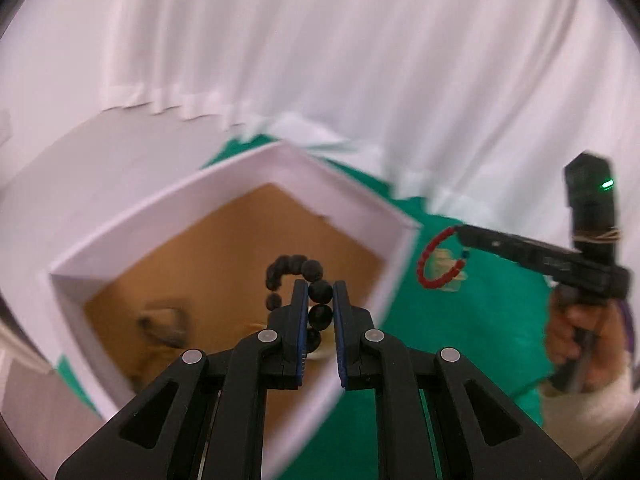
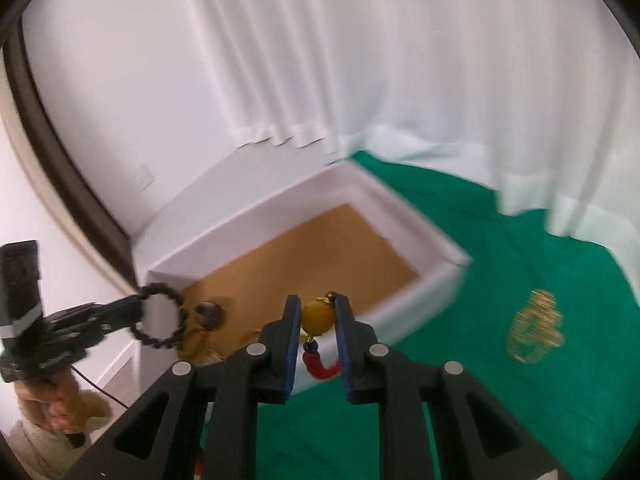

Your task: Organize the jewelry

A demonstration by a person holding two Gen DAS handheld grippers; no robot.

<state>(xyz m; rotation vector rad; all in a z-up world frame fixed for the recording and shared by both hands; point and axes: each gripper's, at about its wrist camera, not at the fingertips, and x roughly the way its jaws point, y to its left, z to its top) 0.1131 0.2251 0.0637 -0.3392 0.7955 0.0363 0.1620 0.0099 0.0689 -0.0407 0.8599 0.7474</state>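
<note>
Carry step: my left claw (image 1: pixel 320 292) clamps black bead bracelet (image 1: pixel 296 270) above white box (image 1: pixel 352 196); my right claw (image 2: pixel 318 316) clamps red bracelet (image 2: pixel 322 368) by its yellow bead (image 2: pixel 317 317), near box rim. Next, judging: lower both inside, then release.

Home room, white curtain (image 2: pixel 360 60), wall switch (image 2: pixel 143 179) (blurred), green cloth (image 2: pixel 460 240) over table

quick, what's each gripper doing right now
left gripper: closed on the black bead bracelet, held up over the white box.
right gripper: closed on the yellow bead of the red bead bracelet.
</note>
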